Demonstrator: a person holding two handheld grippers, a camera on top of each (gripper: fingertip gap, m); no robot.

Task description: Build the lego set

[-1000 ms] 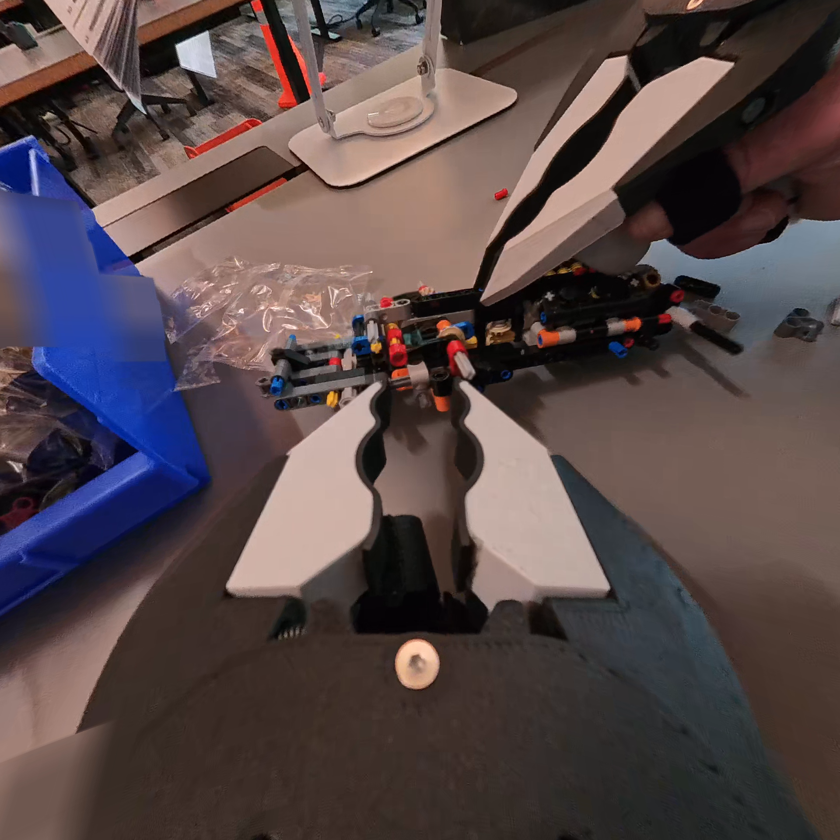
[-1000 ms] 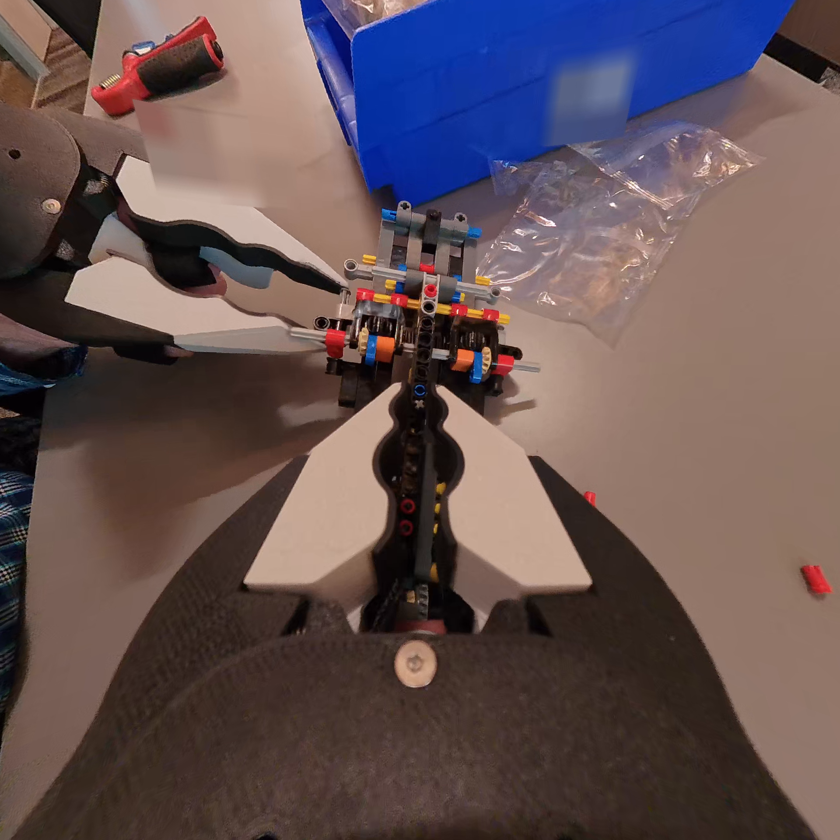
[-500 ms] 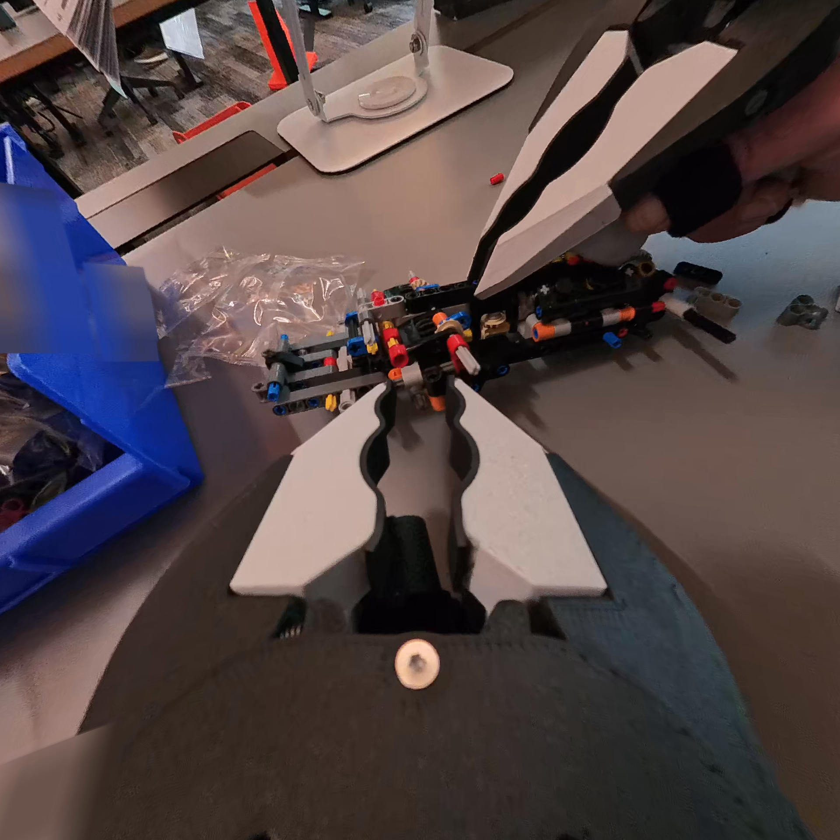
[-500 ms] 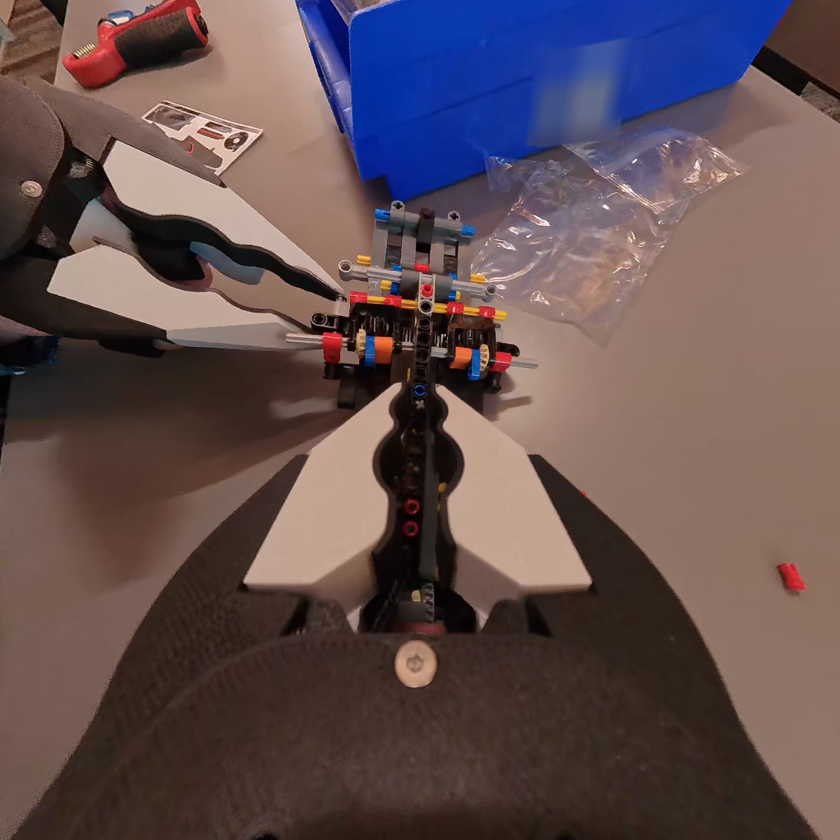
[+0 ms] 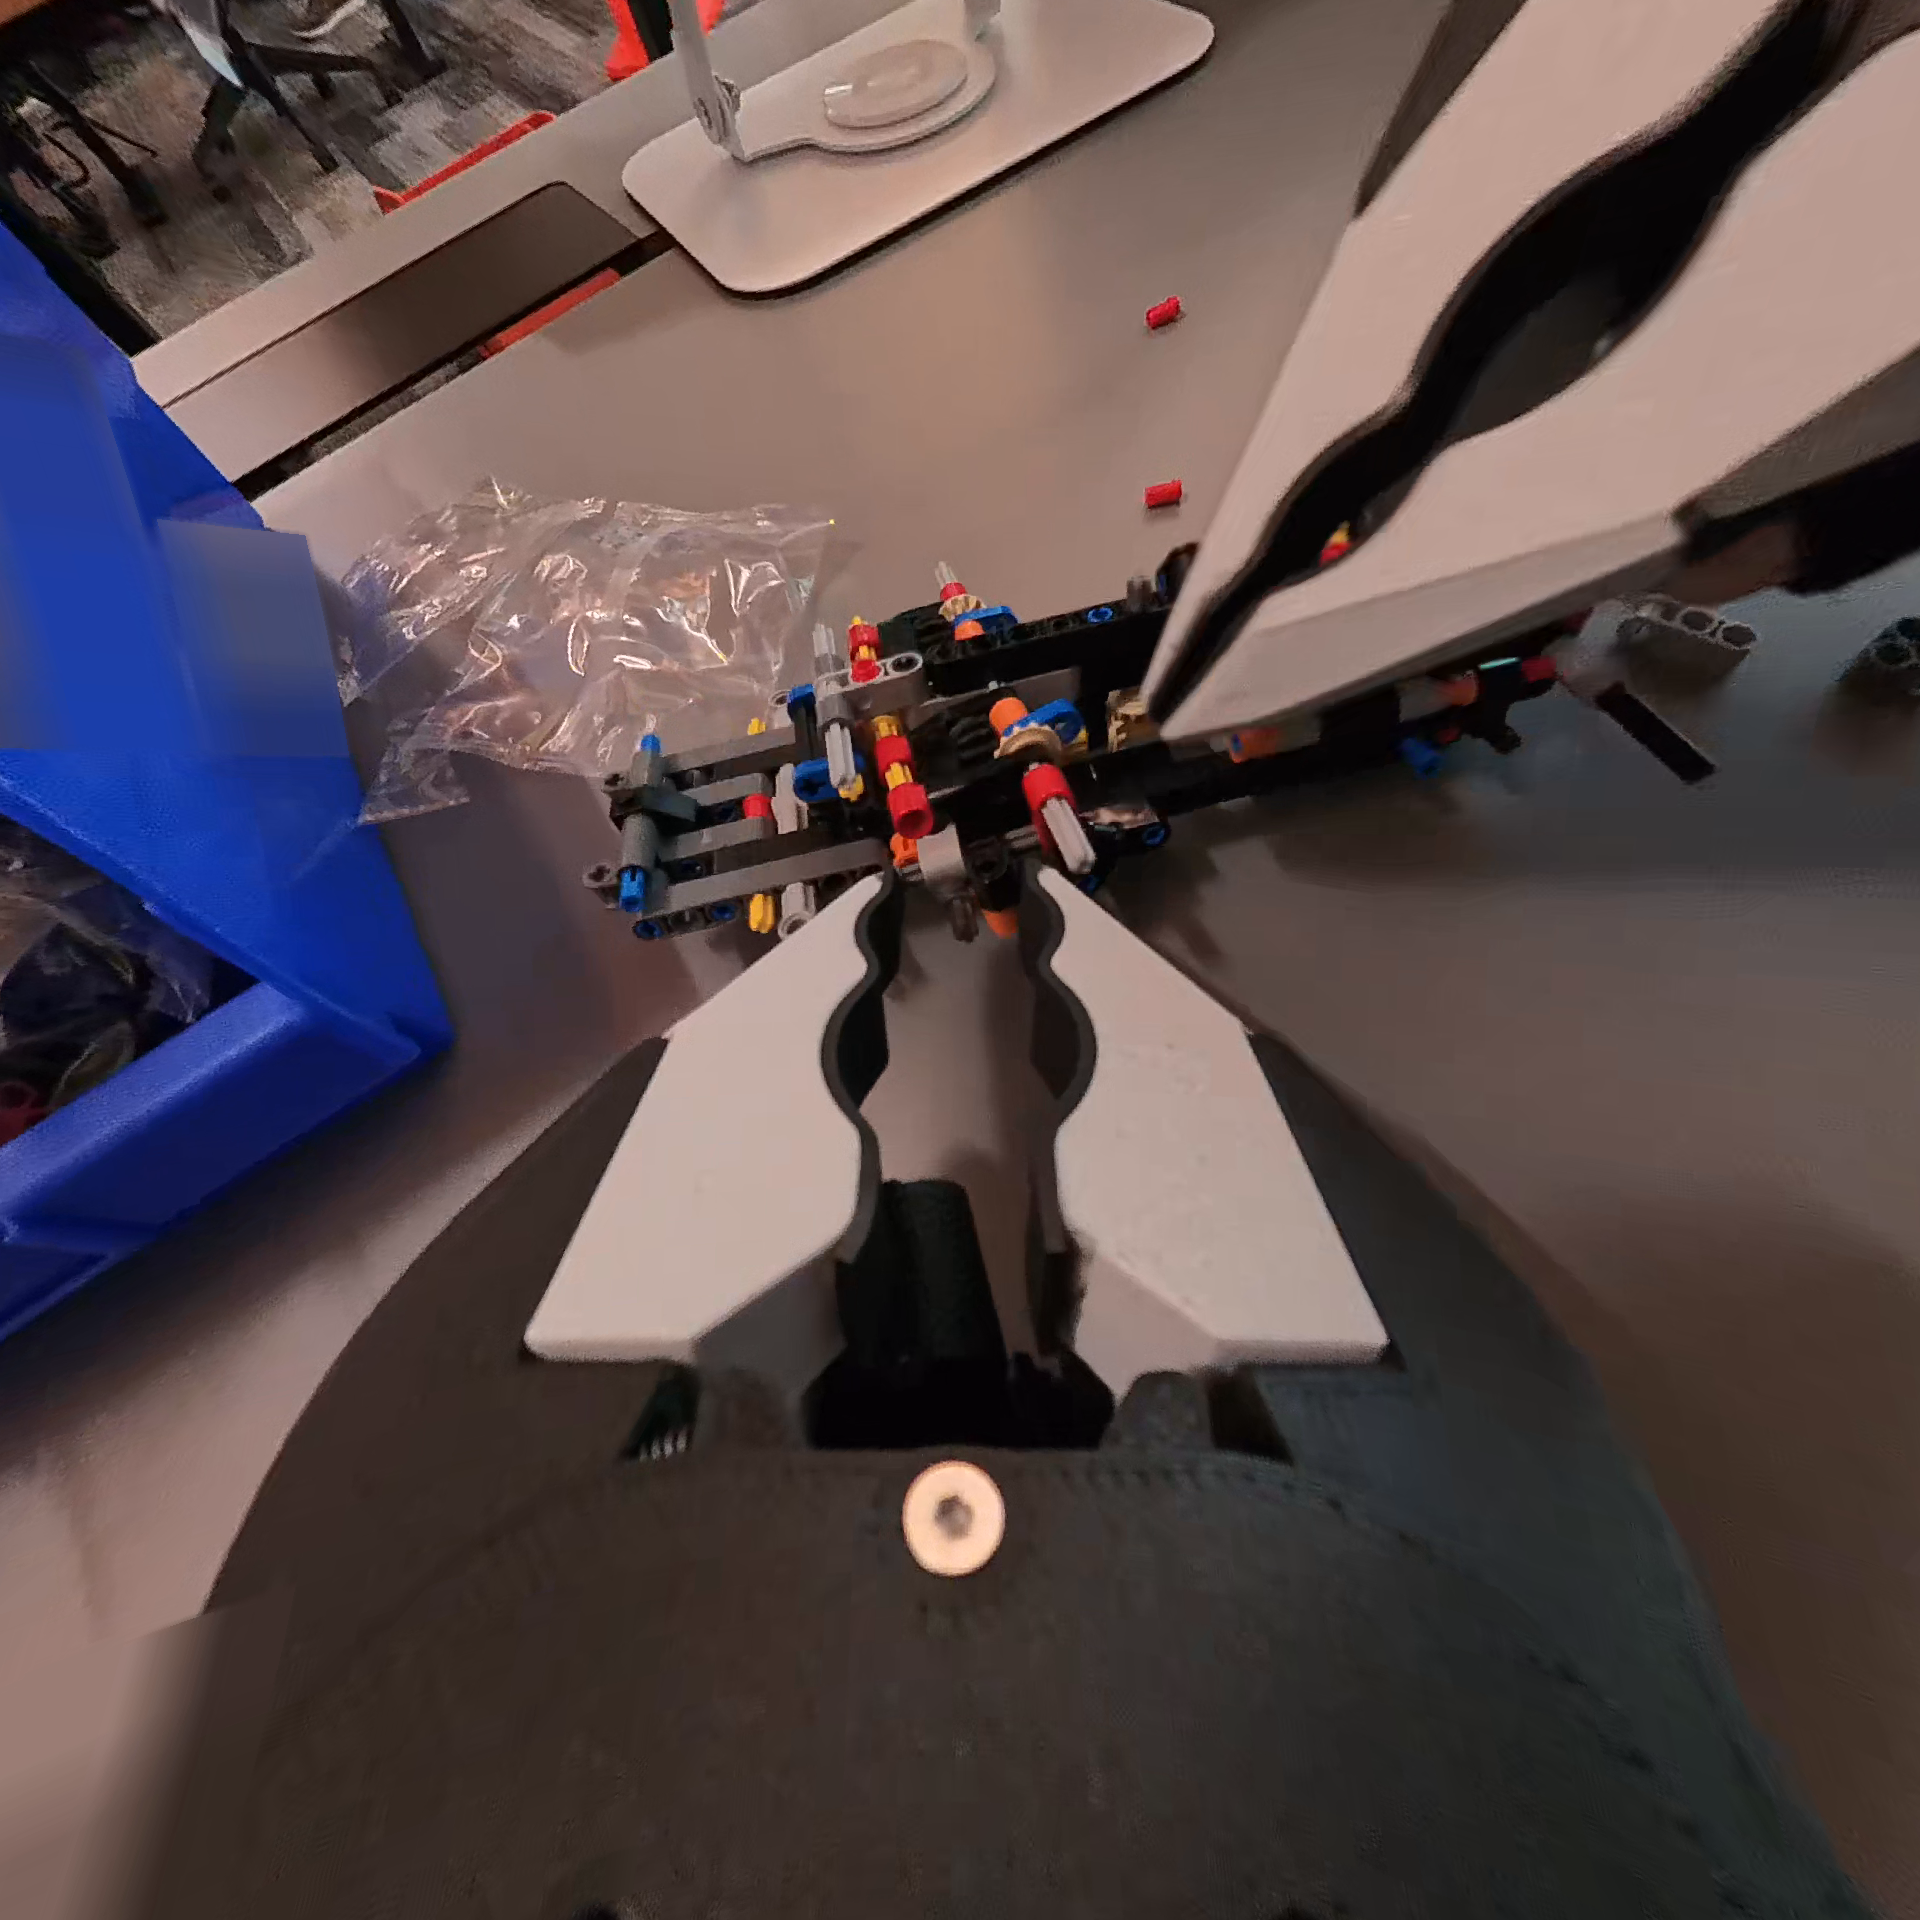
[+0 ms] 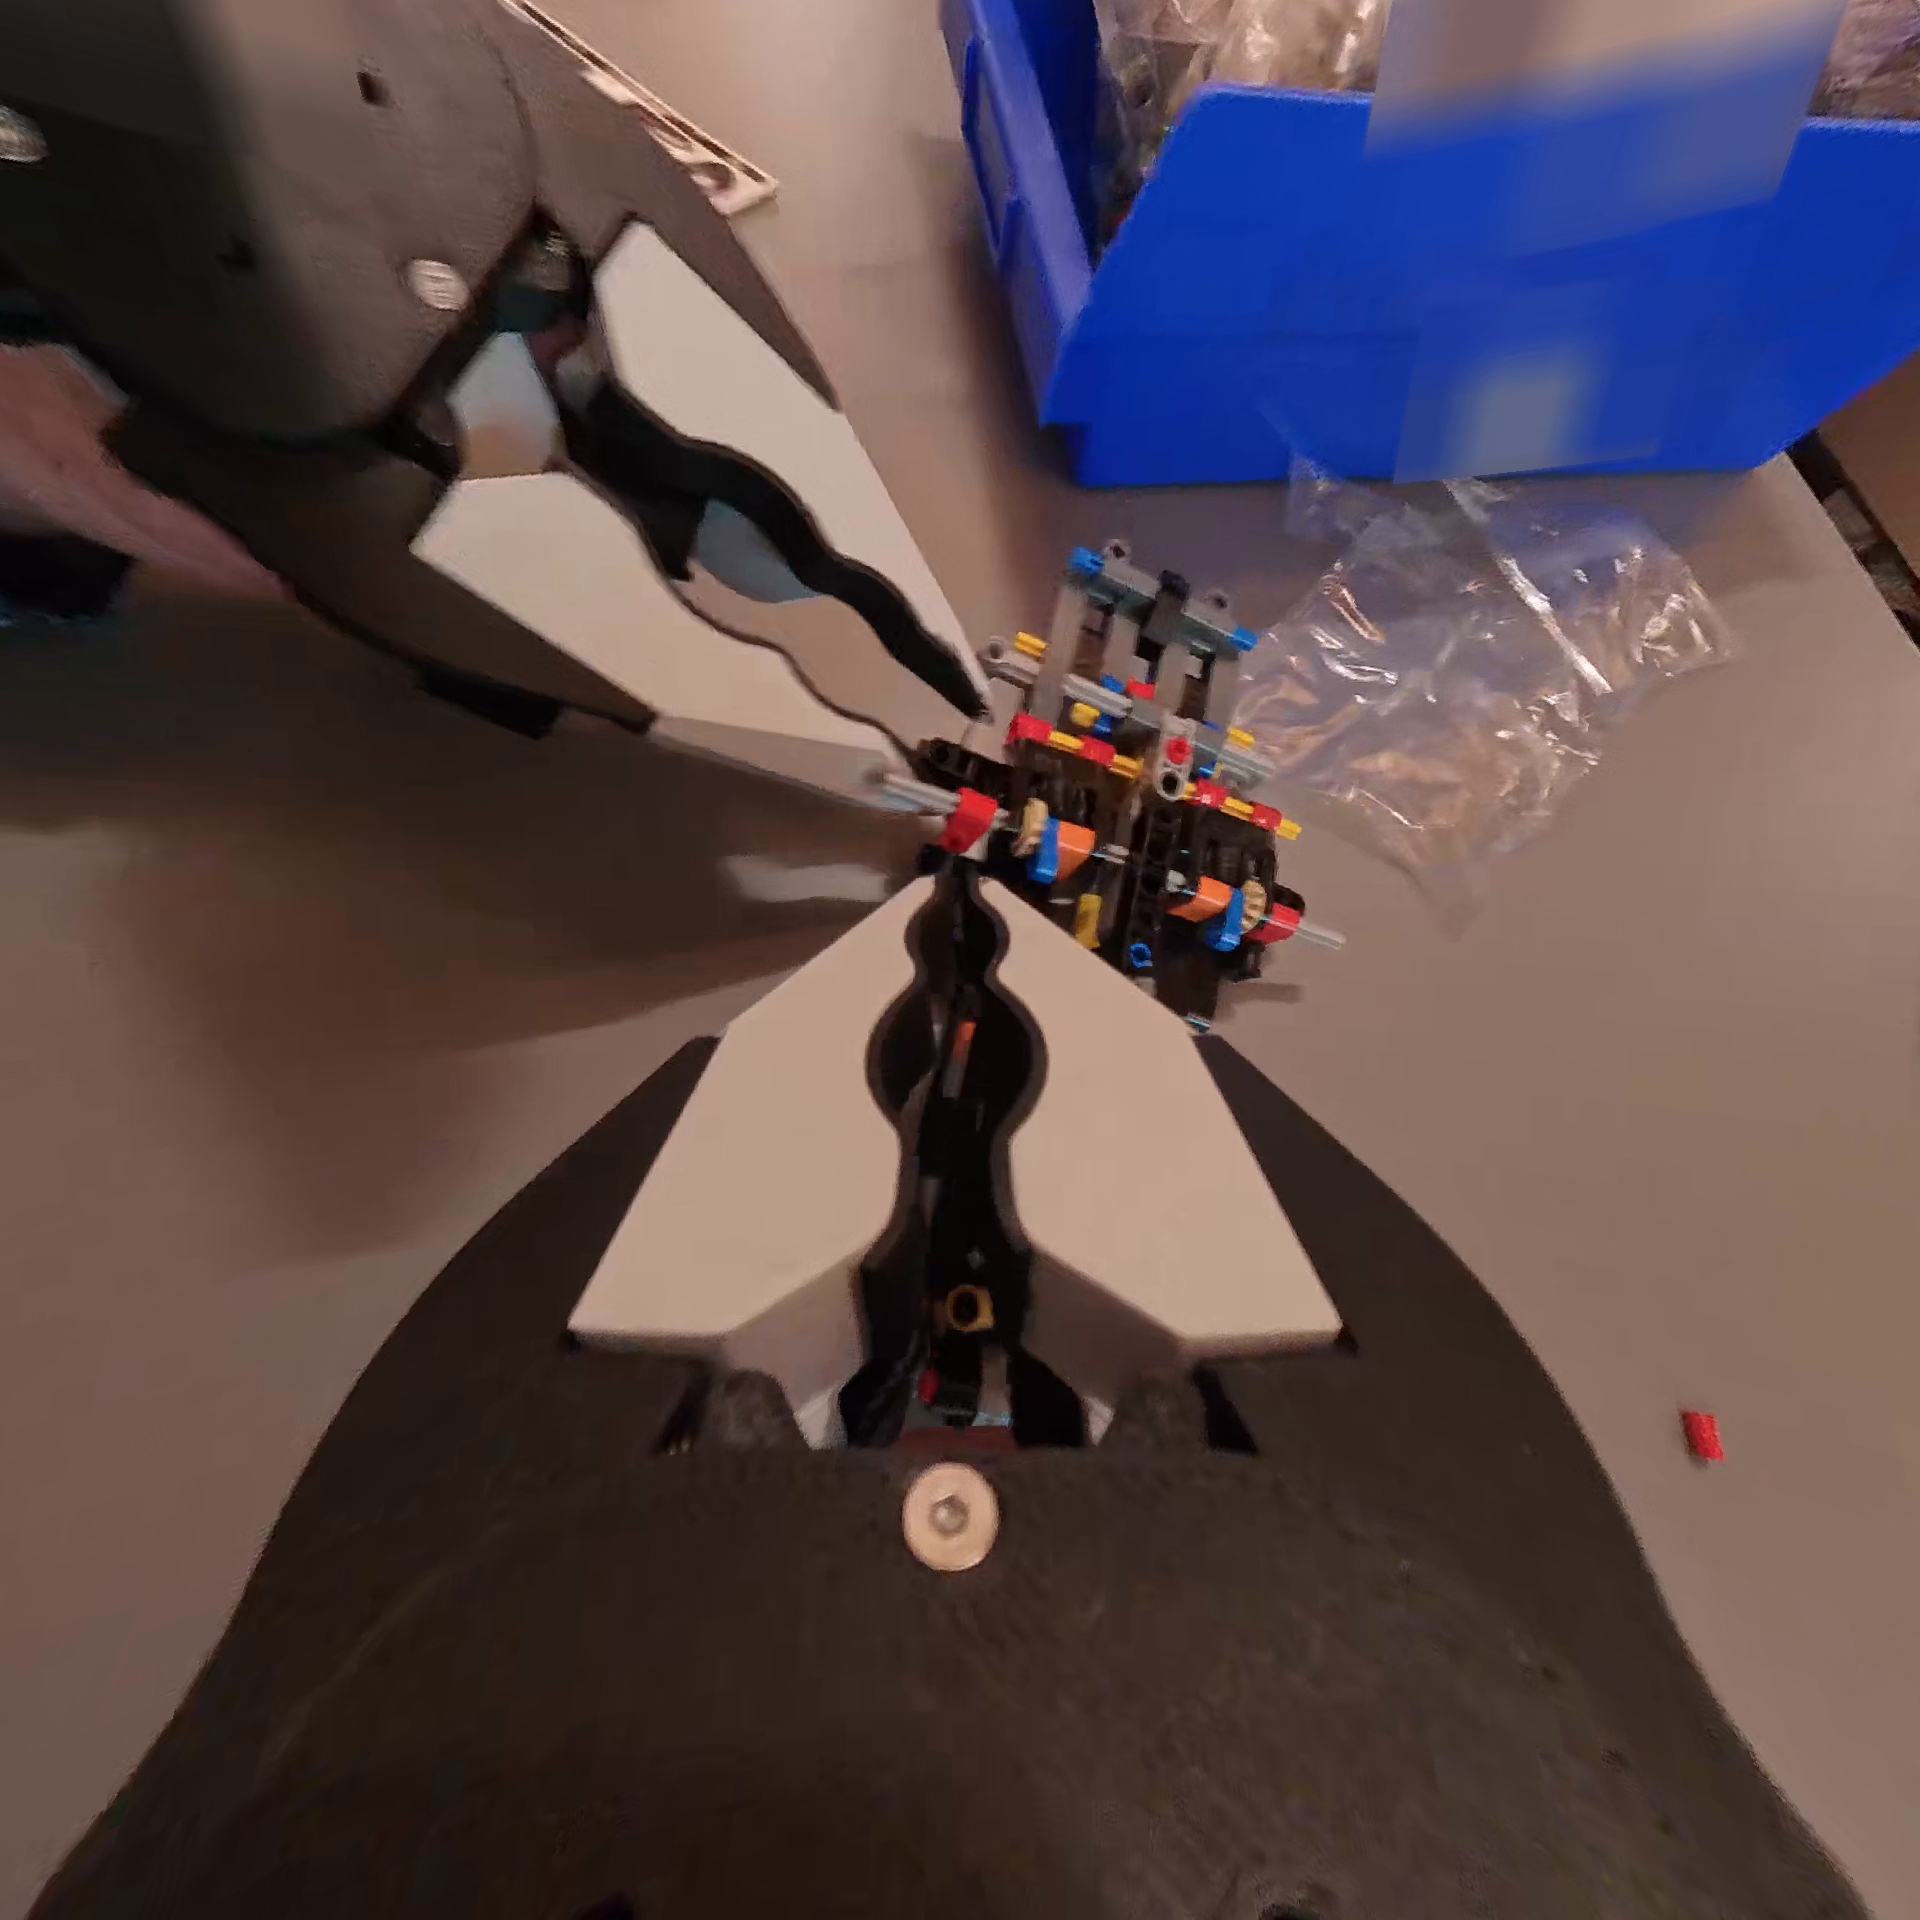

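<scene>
The lego model (image 5: 935, 758), a long black frame with red, blue, orange and yellow pins and axles, lies on the grey table. My left gripper (image 5: 961, 894) is open, its tips on either side of the parts that stick out of the model's near side. In the right wrist view the left gripper (image 6: 935, 743) comes in from the upper left, its tips at the model's (image 6: 1143, 790) grey axle end. My right gripper (image 6: 956, 888) is shut on the model's black beam, which runs back between its fingers. In the left wrist view the right gripper (image 5: 1158, 707) reaches down from the upper right.
A blue bin (image 5: 260, 935) with bagged parts stands left, and shows at the back in the right wrist view (image 6: 1351, 312). A clear plastic bag (image 5: 582, 623) lies beside the model. Red pins (image 5: 1164, 495) lie loose. A white stand base (image 5: 883, 156) is behind. Grey pieces (image 5: 1688, 629) lie right. My hands' fingertips stand some 5 cm from each other.
Both grippers have closed in on each other. The right gripper has swung, so the model now sits skewed to the right in its view. The left jaws stay open.
</scene>
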